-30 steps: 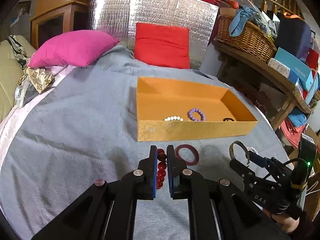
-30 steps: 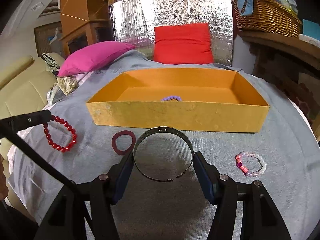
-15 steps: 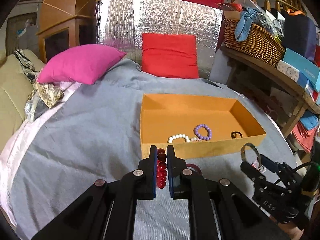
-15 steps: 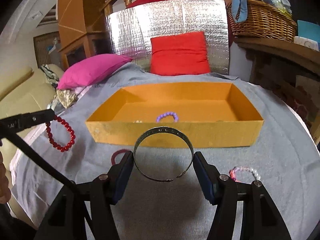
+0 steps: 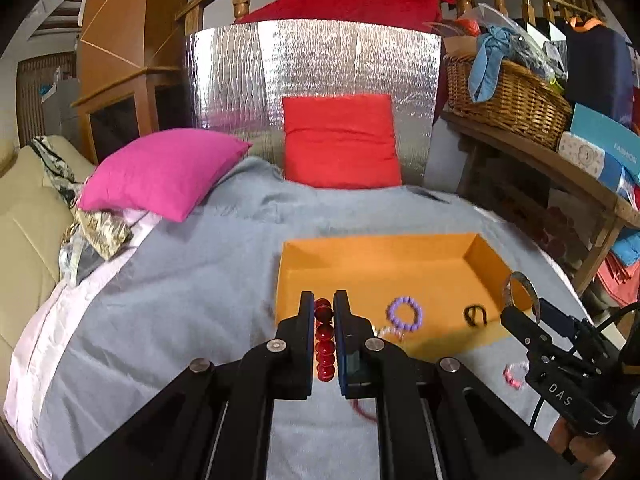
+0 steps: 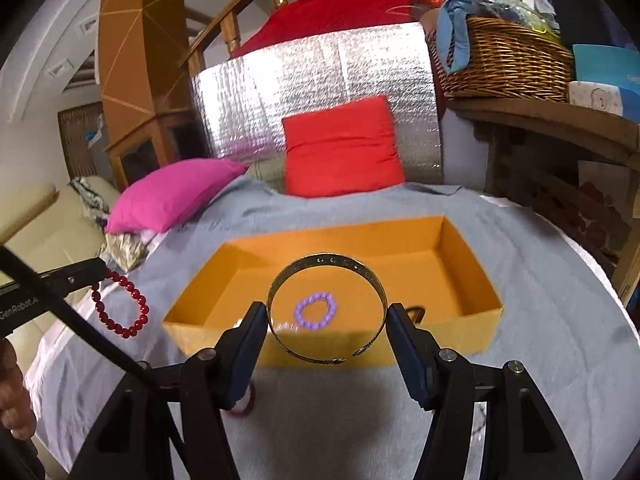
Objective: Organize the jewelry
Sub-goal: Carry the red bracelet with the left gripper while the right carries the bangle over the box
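My left gripper [image 5: 323,312] is shut on a red bead bracelet [image 5: 324,340] and holds it in the air by the near left corner of the orange box [image 5: 486,258]; from the right wrist view the bracelet [image 6: 120,308] hangs left of the box [image 6: 478,280]. My right gripper [image 6: 326,320] is shut on a metal cuff bangle [image 6: 326,264], held over the box's near wall; the bangle [image 5: 520,286] also shows in the left wrist view. In the box lie a purple bead bracelet [image 5: 405,313], a black ring [image 5: 475,315] and a pale bead bracelet [image 5: 386,330].
A dark red ring [image 6: 244,404] and a pink-and-clear bead bracelet [image 5: 516,374] lie on the grey blanket [image 5: 180,300] in front of the box. Pink cushion [image 5: 160,172] and red cushion [image 5: 340,140] stand behind. A wooden shelf with a wicker basket [image 5: 504,96] runs along the right.
Both grippers have risen and moved forward toward the box with their bracelets. The bangle now hangs over the box's near wall, and the red beads are at its left corner.
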{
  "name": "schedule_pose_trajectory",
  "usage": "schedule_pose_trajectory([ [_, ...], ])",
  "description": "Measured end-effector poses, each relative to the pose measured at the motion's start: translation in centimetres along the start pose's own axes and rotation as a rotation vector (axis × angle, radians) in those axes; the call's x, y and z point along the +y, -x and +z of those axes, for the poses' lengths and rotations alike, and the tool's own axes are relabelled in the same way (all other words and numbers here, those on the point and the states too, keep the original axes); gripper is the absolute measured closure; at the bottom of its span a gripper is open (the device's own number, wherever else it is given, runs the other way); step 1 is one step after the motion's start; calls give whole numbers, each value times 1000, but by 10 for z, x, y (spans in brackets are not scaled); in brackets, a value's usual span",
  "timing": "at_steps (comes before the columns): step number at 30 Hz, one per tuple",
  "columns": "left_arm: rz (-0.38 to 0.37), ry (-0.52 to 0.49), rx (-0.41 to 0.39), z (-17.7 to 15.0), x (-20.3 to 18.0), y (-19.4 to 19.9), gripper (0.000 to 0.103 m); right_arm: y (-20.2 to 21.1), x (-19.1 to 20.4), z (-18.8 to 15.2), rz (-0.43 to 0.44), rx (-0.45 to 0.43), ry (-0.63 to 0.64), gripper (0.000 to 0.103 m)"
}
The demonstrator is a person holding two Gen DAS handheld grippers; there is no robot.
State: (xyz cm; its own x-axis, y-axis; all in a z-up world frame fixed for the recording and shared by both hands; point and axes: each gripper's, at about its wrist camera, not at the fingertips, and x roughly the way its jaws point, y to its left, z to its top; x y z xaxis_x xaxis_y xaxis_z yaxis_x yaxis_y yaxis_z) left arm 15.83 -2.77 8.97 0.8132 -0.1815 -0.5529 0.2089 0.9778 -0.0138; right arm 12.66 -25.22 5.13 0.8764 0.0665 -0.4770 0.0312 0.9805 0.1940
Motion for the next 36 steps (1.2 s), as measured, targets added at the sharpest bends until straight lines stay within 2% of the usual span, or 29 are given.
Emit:
schedule_pose_trajectory([
  [7,-1,5,-45,30,-8,-19,93,-16,-6,26,-16,-39,-25,39],
  [14,-8,26,-29,45,-15,-55,93,-44,-12,42,-19,-34,-51,39],
  [23,-6,37,28,43,-24,-95,93,-86,-19,41,-37,40,-36,39],
  [27,4,35,57,39,-25,-109,93,-104,-32,39,-56,82,-66,39],
  [36,12,11,126,24,-30,-134,93,-125,-41,32,-88,141,-82,39],
])
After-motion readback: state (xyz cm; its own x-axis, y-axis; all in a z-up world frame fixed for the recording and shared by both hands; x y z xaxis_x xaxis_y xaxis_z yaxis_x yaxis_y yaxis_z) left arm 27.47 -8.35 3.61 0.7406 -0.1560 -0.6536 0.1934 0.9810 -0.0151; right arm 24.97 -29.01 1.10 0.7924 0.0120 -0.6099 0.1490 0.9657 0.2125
